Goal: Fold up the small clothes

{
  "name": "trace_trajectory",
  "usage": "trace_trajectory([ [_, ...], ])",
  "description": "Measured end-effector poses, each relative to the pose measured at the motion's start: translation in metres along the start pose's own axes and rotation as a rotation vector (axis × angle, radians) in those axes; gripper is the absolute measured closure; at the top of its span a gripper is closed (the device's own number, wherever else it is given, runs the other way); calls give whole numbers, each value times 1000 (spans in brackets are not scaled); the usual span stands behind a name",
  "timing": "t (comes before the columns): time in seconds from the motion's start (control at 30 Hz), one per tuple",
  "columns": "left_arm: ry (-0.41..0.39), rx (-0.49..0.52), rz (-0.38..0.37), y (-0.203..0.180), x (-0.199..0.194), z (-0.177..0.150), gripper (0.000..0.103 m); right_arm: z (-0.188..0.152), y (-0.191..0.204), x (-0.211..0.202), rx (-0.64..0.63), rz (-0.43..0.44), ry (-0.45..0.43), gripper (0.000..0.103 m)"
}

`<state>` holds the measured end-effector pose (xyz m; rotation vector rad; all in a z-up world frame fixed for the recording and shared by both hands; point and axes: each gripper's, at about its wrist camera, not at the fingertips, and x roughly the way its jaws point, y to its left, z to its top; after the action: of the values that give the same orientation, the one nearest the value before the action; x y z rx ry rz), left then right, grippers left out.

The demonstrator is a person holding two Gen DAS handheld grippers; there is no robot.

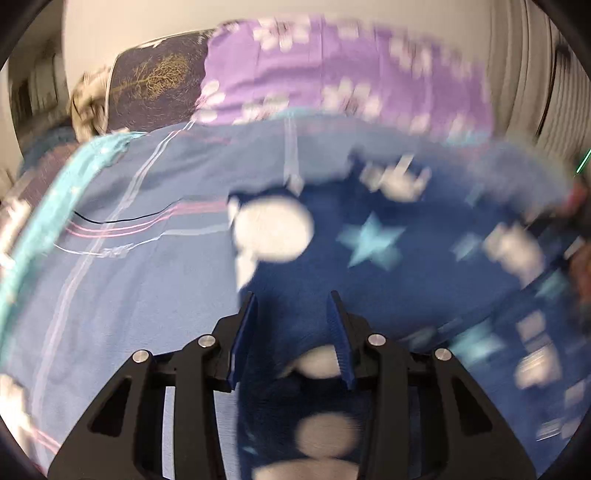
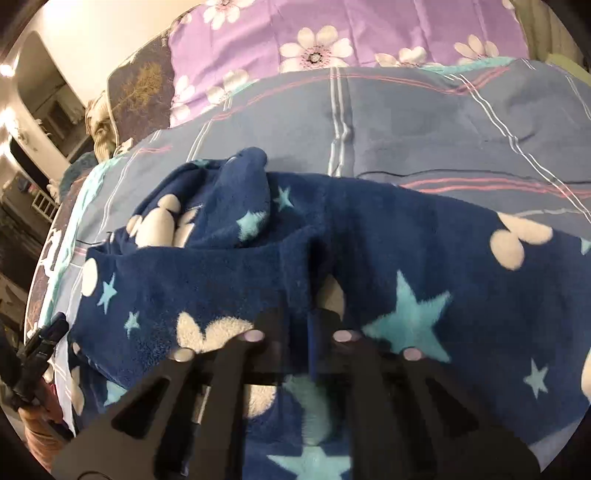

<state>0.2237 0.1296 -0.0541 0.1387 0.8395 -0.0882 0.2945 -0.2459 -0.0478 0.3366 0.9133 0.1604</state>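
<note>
A dark blue fleece garment [image 2: 369,258] with stars and white blobs lies rumpled across the centre of the frame on a blue striped bedcover [image 2: 424,122]. The right gripper [image 2: 297,328] pinches a raised fold of it. The left gripper [image 1: 291,325] stands wide over the fleece, holding nothing. A purple floral pillow [image 2: 332,29] sits at top

The left gripper [image 1: 291,306] was built of black plastic linkages, 4 silver screws and 2 ribbed blue fingers [image 1: 341,339].
</note>
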Motion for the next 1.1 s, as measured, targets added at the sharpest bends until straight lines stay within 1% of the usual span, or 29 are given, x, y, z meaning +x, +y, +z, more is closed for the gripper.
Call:
trace_trajectory([
  [0.03, 17, 40, 27, -5, 10, -7, 60, -2, -1, -13, 25, 24, -32, 96],
  [0.07, 4, 33, 27, -4, 8, -9, 58, -3, -4, -26, 43, 44, -61, 96],
  [0.1, 4, 24, 33, -1, 6, -7, 52, -5, -8, -39, 53, 32, -94, 96],
  [0.13, 7, 14, 55, 0, 5, -6, 50, -6, -10, -46, 50, -37, -124, 96],
  [0.17, 11, 13, 62, 2, 6, -7, 47, -7, -15, -46, 17, -158, -147, 93],
  [0.2, 15, 12, 64, 2, 7, -7, 47, -8, -18, -41, -18, -214, -127, 89],
  [0.23, 15, 10, 65, 3, 7, -7, 46, -9, -23, -37, -31, -236, -96, 88],
  [0.27, 11, 11, 72, 3, 5, -7, 46, -15, -35, -38, 12, -193, -78, 88],
  [0.33, 2, 28, 93, 1, 2, -8, 46, -24, -42, -46, 78, -65, -86, 88],
  [0.37, 0, 35, 105, 0, 1, -9, 46, -29, -38, -51, 72, -4, -76, 88],
  [0.43, -1, 57, 132, -5, -2, -7, 47, -38, -19, -60, -4, 87, -61, 88],
  [0.47, -3, 71, 146, -9, -5, -6, 49, -45, -7, -63, -59, 137, -47, 88],
  [0.5, -6, 72, 145, -10, -8, -5, 56, -50, 3, -62, -96, 164, -30, 87],
  [0.53, -8, 61, 133, -11, -12, -3, 60, -56, 10, -58, -127, 157, -5, 82],
  [0.57, -11, 24, 88, -11, -19, 2, 64, -63, 18, -49, -168, 99, 30, 72],
  [0.6, -23, -12, 37, -11, -26, 7, 65, -70, 24, -36, -211, 22, 64, 71],
  [0.63, -40, -34, -9, -14, -34, 12, 65, -78, 24, -20, -242, -34, 91, 71],
  [0.67, -53, -35, -34, -20, -38, 16, 66, -84, 23, -11, -251, -55, 68, 71],
  [0.7, -65, -25, -51, -26, -42, 21, 65, -86, 24, -12, -246, -61, 43, 70],
  [0.73, -82, 1, -66, -37, -45, 27, 65, -87, 25, -12, -244, -71, 39, 69],
  [0.8, -86, 33, -78, -54, -41, 31, 65, -86, 25, -11, -229, -70, 39, 65],
  [0.83, -71, 36, -91, -63, -32, 33, 64, -87, 23, -12, -225, -62, 35, 65],
  [0.87, -47, 35, -94, -71, -18, 32, 60, -90, 23, -15, -223, -54, 31, 65],
  [0.9, -13, 46, -73, -79, -1, 28, 58, -90, 20, -19, -209, -44, 26, 65],
  [0.93, 52, 72, -31, -87, 27, 17, 57, -91, 17, -29, -190, -39, 26, 65],
  [0.97, 23, 72, -17, -90, 32, 9, 56, -90, 14, -38, -167, -41, 25, 63],
  [1.03, -2, 84, 0, -92, 24, 9, 56, -85, 0, -71, -124, -58, -28, 60],
  [1.07, -2, 81, -6, -91, 23, 8, 56, -81, -11, -87, -115, -91, -71, 55],
  [1.1, -3, 70, -19, -88, 23, 6, 55, -73, -27, -111, -105, -164, -141, 49],
])
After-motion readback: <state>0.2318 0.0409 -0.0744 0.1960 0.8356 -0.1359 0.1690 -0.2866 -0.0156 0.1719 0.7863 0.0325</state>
